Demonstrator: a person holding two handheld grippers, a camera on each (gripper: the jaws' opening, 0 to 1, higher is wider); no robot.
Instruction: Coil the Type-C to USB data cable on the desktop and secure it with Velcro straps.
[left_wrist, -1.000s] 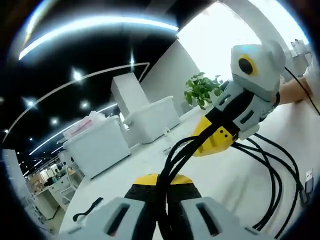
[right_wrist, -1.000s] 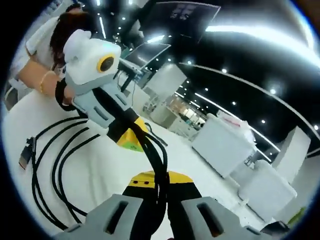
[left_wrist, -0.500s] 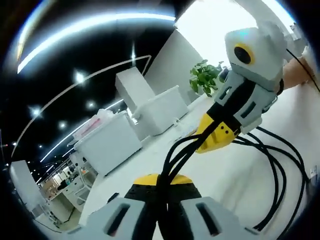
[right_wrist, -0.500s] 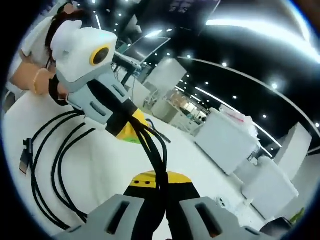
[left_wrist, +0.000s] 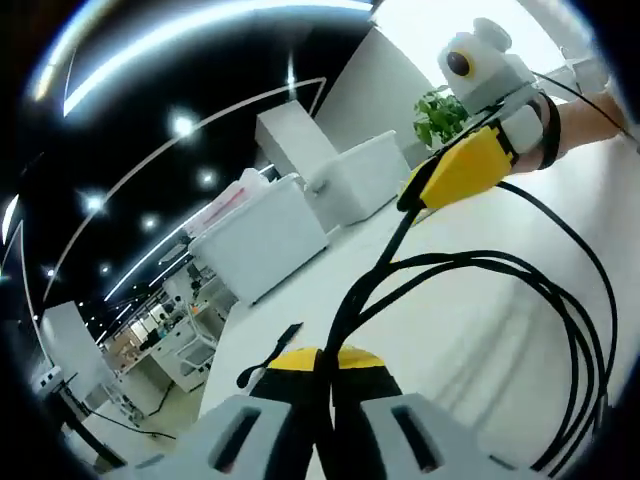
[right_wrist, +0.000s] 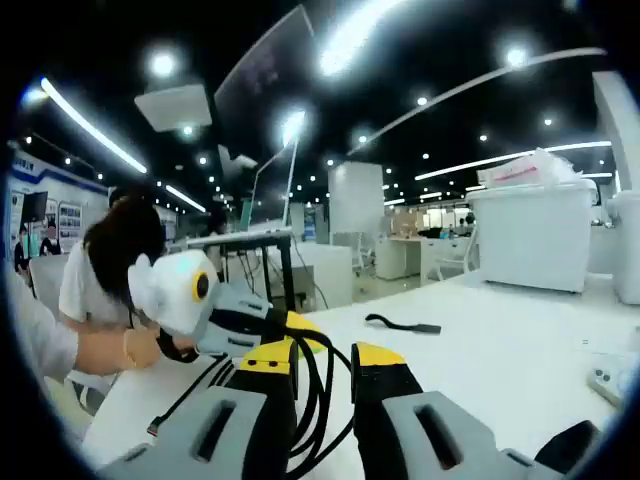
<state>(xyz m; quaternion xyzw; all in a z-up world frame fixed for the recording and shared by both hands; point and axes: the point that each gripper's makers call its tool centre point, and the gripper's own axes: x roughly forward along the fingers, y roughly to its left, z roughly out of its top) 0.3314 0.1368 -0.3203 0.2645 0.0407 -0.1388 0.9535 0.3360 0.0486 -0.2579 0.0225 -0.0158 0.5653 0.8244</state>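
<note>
White desktop (left_wrist: 470, 330), black cable (left_wrist: 560, 300) loops, storage bins (left_wrist: 265, 240), ceiling lights (right_wrist: 350, 35)

Black data cable (left_wrist: 560, 300) and Velcro strap (left_wrist: 268, 358) on the white desktop (left_wrist: 460, 350).
Cable loops sweep wide across the desktop; the dark strap lies flat, well apart from the loops.

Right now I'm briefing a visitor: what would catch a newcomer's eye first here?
The black cable, looped across the white desk, pinched in the left gripper. The right gripper stands beyond the loops, before a potted plant. In the right gripper view, its jaws stand apart around the strands, and a black Velcro strap lies farther off.
</note>
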